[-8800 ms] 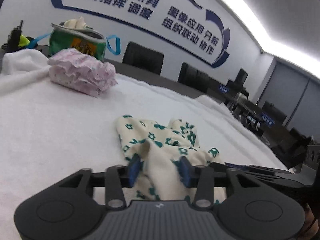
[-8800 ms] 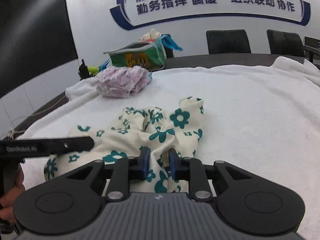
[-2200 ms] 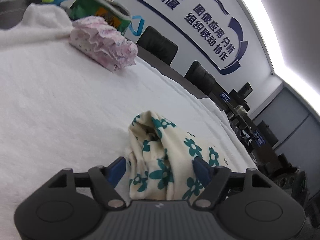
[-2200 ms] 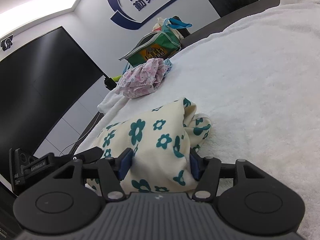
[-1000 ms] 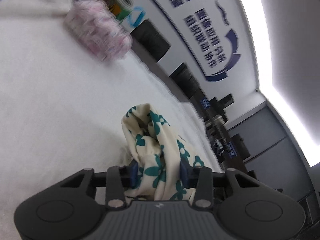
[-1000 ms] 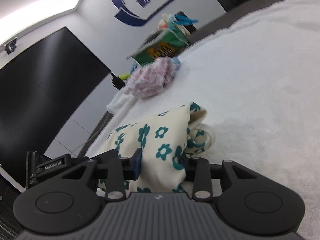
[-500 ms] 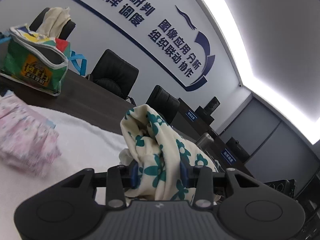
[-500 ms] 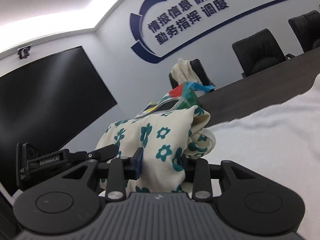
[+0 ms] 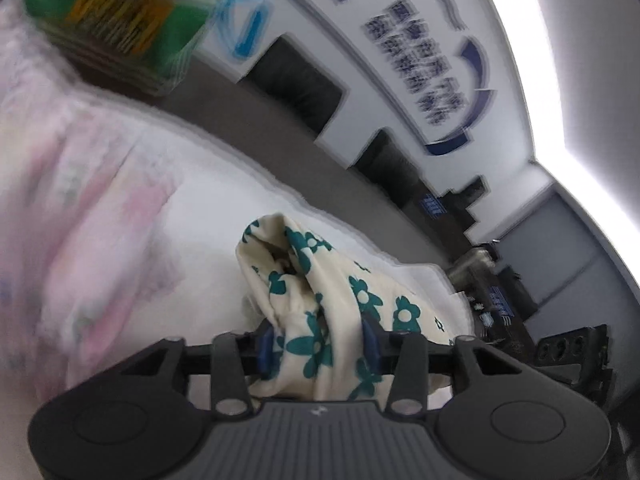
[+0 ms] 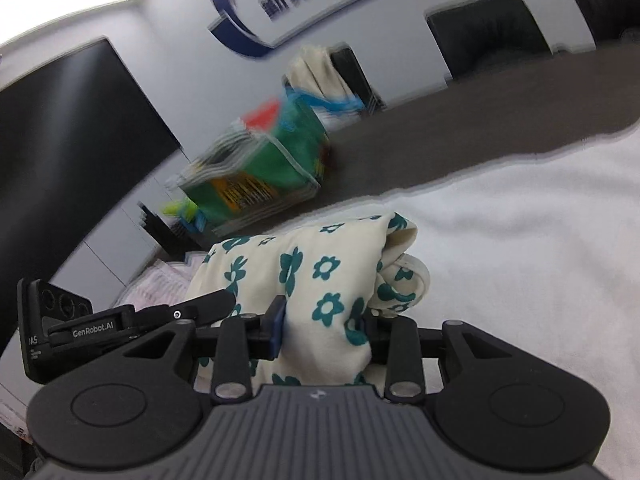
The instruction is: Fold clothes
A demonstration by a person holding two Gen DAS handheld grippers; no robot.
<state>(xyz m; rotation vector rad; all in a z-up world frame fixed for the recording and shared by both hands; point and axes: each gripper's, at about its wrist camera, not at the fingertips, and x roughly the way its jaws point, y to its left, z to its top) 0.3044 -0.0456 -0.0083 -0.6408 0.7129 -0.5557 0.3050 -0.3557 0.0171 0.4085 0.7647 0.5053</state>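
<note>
The white fleecy blanket covering the table (image 10: 520, 240) fills my view again; half a second back both cameras looked mostly at the wall, so I read this as the bundle coming down from its carry. The folded pink frilly garment (image 9: 72, 208) now looms large and blurred just to the left in the left wrist view, much nearer than before, with the green printed tote bag (image 10: 256, 168) behind it. The cream garment with teal flowers (image 10: 320, 276), folded into a thick bundle, stays off the blanket, held between both tools. My left gripper (image 9: 318, 338) and right gripper (image 10: 322, 332) each stay clamped across the bundle. I judge the fold done; what remains is setting it beside the pink one.
</note>
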